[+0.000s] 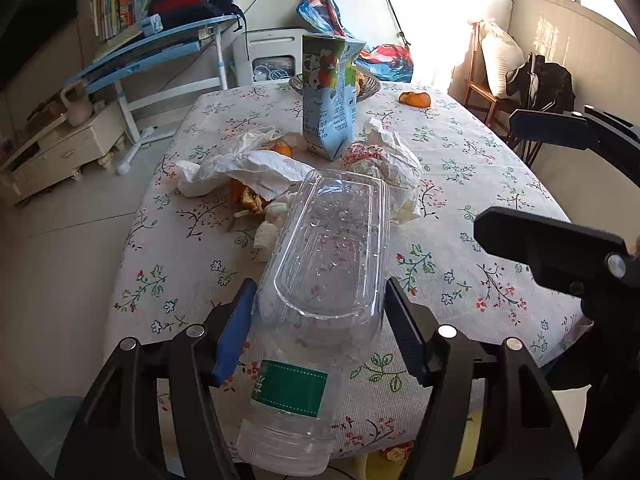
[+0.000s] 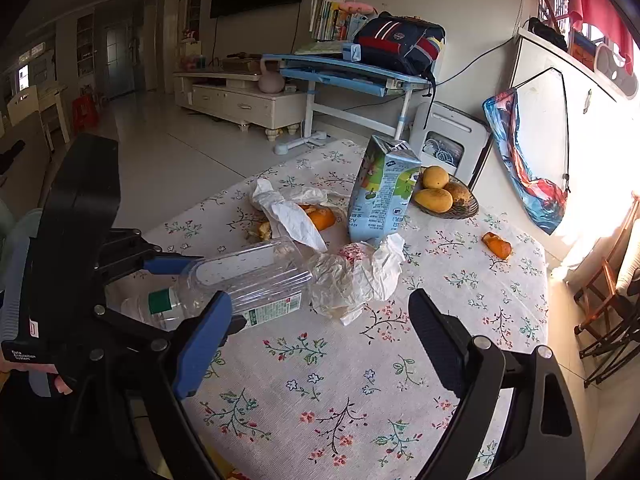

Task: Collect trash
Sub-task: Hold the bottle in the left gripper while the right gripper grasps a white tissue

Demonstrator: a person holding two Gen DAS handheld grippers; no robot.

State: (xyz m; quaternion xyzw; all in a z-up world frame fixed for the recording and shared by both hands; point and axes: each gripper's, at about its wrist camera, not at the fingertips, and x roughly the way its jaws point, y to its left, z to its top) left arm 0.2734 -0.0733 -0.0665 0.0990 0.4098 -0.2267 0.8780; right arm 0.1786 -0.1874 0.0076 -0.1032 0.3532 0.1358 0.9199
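Note:
My left gripper (image 1: 320, 328) is shut on a clear plastic bottle (image 1: 328, 248) with a green label. Its blue pads press both sides, and the bottle's base points away from me. The right wrist view shows the same bottle (image 2: 248, 276) lying almost level over the table's left part, in the left gripper (image 2: 200, 292). My right gripper (image 2: 320, 308) hangs open over the floral tablecloth (image 2: 340, 392) with nothing between its fingers. Beyond the bottle are a standing milk carton (image 1: 328, 96), crumpled tissue (image 1: 256, 168), a crinkled wrapper (image 2: 352, 276) and orange peel (image 2: 497, 245).
A wicker bowl (image 2: 460, 210) of mangoes sits at the table's far side behind the carton. More peel (image 1: 250, 198) lies under the tissue. A blue desk (image 1: 160, 48), a low white cabinet (image 1: 60, 152) and a folding chair (image 2: 608, 320) stand around the table.

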